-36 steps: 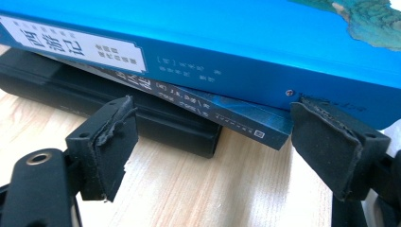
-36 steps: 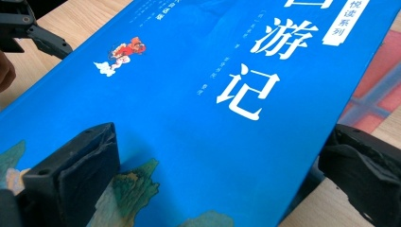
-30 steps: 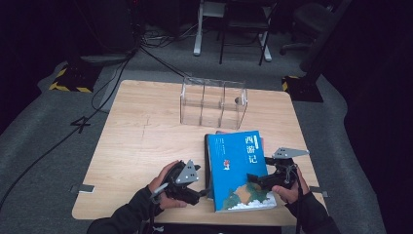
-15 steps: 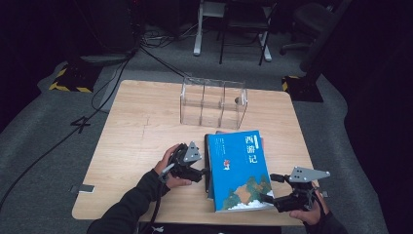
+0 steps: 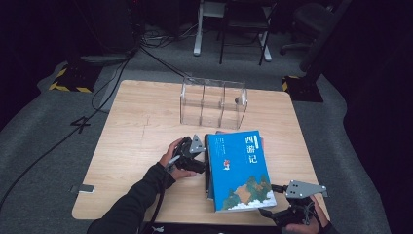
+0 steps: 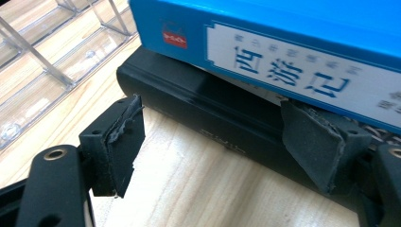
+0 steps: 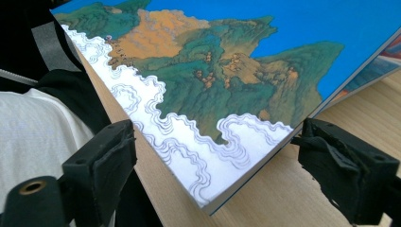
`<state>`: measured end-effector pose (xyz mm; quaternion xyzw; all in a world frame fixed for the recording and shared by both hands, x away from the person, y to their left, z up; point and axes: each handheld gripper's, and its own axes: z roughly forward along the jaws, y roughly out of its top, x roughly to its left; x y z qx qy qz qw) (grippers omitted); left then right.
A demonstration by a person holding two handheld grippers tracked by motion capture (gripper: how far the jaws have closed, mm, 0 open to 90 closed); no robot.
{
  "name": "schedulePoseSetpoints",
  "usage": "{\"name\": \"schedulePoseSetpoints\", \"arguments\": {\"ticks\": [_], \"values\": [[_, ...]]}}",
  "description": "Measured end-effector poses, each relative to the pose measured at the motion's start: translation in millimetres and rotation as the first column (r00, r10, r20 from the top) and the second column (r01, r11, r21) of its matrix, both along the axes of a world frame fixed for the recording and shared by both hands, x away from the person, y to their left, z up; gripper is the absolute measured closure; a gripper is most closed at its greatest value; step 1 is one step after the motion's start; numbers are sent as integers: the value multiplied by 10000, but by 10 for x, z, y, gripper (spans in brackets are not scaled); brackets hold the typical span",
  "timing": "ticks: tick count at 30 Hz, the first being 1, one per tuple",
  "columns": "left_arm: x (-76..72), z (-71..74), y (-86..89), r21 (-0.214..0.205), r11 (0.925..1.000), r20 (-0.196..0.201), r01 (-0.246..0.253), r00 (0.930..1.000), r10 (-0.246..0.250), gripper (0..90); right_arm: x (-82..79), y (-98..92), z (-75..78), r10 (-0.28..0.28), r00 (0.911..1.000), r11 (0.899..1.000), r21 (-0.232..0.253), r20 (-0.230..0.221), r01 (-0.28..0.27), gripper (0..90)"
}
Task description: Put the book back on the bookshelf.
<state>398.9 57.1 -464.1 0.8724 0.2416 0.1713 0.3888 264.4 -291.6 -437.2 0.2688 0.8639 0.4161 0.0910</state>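
A blue book (image 5: 238, 168) with white title characters lies on top of a black book (image 6: 213, 113) near the table's front. My left gripper (image 5: 198, 161) is at the stack's left side. In the left gripper view (image 6: 213, 142) its jaws have just been closing and still stand open around the black book's spine, with the left pad (image 6: 118, 142) off it on the wood. My right gripper (image 5: 269, 212) is at the blue book's near right corner. Its jaws (image 7: 213, 161) have just been opening, and the painted corner (image 7: 213, 156) lies between them untouched.
A clear acrylic divider box (image 5: 214, 100) stands at the back of the wooden table (image 5: 141, 122), just beyond the books. The right gripper hangs near the table's front edge. Chairs, stands and cables are on the grey floor behind.
The left gripper has moved away from the front edge up to the books' spine. The right gripper has drawn back off the blue cover to its near right corner.
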Motion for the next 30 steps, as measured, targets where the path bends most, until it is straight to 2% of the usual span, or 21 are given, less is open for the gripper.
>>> {"name": "schedulePoseSetpoints", "arguments": {"ticks": [3, 6, 11, 16, 19, 22, 26, 30], "values": [[34, 2, -18, 120, 9999, 155, -26, 9999, 25, 294, 8, -3, 7, -53, 10000, 9999, 111, -28, 53, 123], [101, 11, -25, 148, 9999, -26, 86, 10000, -86, 371, 36, 28, 16, -229, 9997, 9995, 196, 20, 229, 121], [216, 10, -9, 53, 9997, 44, -218, 9998, 218, 382, 137, 86, 30, -387, 9992, 9991, 175, 78, 386, 118], [363, 7, 44, -286, 9974, -223, -662, 9976, 656, 385, 314, 153, 42, -523, 9986, 9983, 261, -17, 523, 106], [357, 18, 63, -296, 9973, -171, -679, 9976, 674, 373, 351, 164, 58, -359, 9993, 9992, 144, -124, 361, 112], [345, 35, 82, -285, 9973, -143, -684, 9976, 680, 361, 310, 99, 71, -217, 9996, 9997, 117, -160, 219, 177], [296, 47, 111, -321, 9976, -168, -609, 9980, 604, 340, 242, -68, 157, -79, 9999, 9985, 545, -76, 83, 185], [270, 40, 96, -264, 9985, -185, -482, 9987, 477, 329, 283, -148, 276, -460, 9988, 9941, 986, 138, 444, 216]]}}
